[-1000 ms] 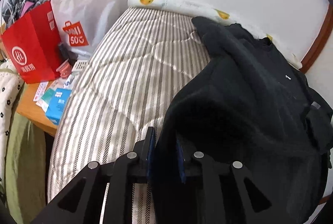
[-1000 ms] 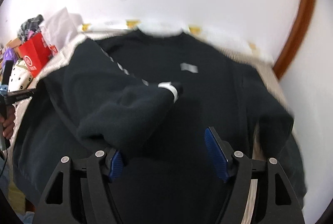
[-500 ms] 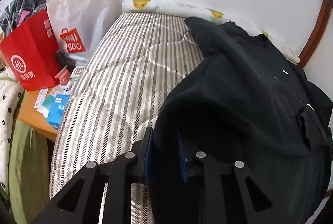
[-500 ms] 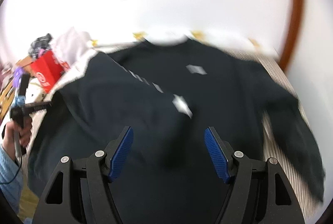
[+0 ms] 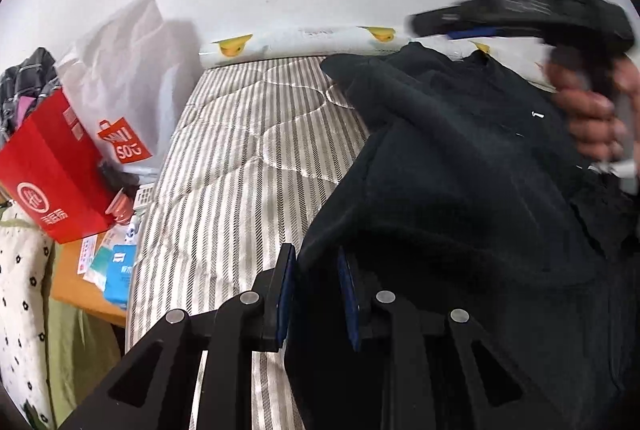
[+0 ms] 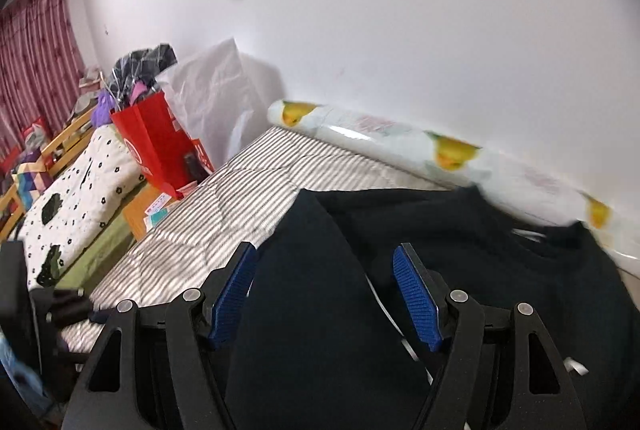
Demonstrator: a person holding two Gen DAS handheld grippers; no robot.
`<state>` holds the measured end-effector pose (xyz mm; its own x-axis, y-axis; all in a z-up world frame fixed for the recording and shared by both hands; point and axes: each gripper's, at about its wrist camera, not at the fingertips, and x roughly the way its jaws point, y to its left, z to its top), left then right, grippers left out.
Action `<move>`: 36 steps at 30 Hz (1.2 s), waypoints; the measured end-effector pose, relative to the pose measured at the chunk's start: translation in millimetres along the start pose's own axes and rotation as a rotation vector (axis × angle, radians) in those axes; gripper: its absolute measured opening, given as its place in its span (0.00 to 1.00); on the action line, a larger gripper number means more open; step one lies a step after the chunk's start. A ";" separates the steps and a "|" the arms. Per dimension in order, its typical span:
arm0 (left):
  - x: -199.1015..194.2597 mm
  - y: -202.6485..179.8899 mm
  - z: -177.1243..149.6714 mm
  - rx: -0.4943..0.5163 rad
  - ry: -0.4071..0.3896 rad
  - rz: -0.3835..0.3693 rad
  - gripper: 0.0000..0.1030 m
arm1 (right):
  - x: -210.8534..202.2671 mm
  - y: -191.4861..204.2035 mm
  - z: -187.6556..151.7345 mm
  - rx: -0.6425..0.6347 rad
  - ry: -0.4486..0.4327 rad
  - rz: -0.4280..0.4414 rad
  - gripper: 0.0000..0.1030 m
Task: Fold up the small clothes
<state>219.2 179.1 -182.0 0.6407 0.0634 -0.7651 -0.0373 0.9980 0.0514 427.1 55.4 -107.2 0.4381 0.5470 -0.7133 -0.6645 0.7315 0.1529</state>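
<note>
Through the left wrist camera we see our left gripper (image 5: 316, 294) pinching a fold of the black sweatshirt (image 5: 472, 198) between its blue pads, jaws narrow. The sweatshirt lies on the right part of the striped mattress (image 5: 248, 158), its collar toward the duck-print roll (image 5: 304, 40) by the wall. Our right hand (image 5: 592, 110) is raised at upper right, blurred, holding its right gripper (image 5: 472, 20). A red paper bag (image 5: 52, 170) and a white shopping bag (image 5: 124, 86) stand left of the bed.

Through the right wrist camera, our right gripper's (image 6: 326, 296) jaws stand wide with nothing gripped, above a sleeve folded across the sweatshirt (image 6: 460, 230).
</note>
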 end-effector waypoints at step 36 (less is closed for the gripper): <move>20.2 52.7 1.5 -0.261 0.048 -0.061 0.28 | 109.1 3.8 67.5 0.014 0.161 -0.005 0.38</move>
<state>231.3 233.0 -193.8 0.6113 -0.0029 -0.7914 -0.2003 0.9669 -0.1582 513.3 145.3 -138.3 0.3380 0.4723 -0.8140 -0.6538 0.7400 0.1578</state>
